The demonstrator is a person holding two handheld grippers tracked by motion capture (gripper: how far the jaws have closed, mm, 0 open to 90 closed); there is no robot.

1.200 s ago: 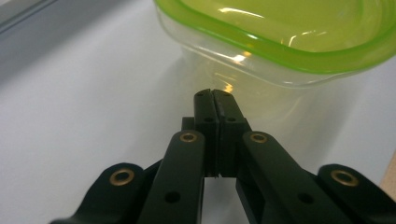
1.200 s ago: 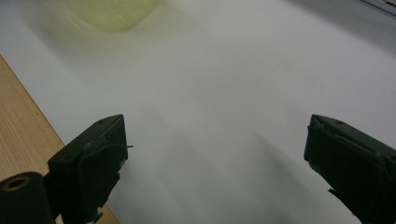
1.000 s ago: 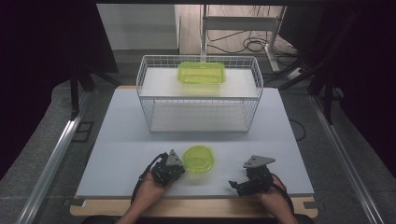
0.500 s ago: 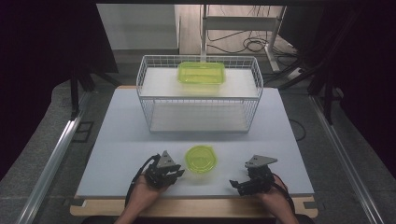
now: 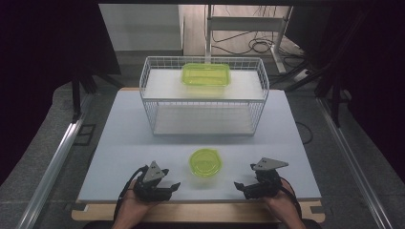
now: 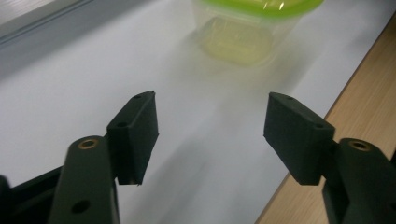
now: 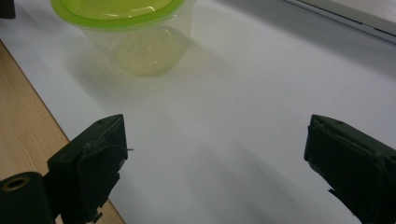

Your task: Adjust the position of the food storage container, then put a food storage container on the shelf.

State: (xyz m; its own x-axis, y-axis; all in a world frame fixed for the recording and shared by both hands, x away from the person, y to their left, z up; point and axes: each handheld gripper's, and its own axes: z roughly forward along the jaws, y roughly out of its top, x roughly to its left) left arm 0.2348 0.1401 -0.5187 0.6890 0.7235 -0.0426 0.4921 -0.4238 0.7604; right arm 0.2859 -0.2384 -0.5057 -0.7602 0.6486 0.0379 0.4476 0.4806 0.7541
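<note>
While both hands rest at the near edge of the white surface [image 5: 119,138], the round green-lidded tub [image 5: 206,161] sits between them, near that edge. The left claw [image 5: 171,187] is spread wide and holds nothing; the right claw [image 5: 239,186] gapes wide too, likewise unladen. Toward the far edge stands a wire basket [image 5: 148,102], a rectangular green container [image 5: 206,74] inside it at the back.
</note>
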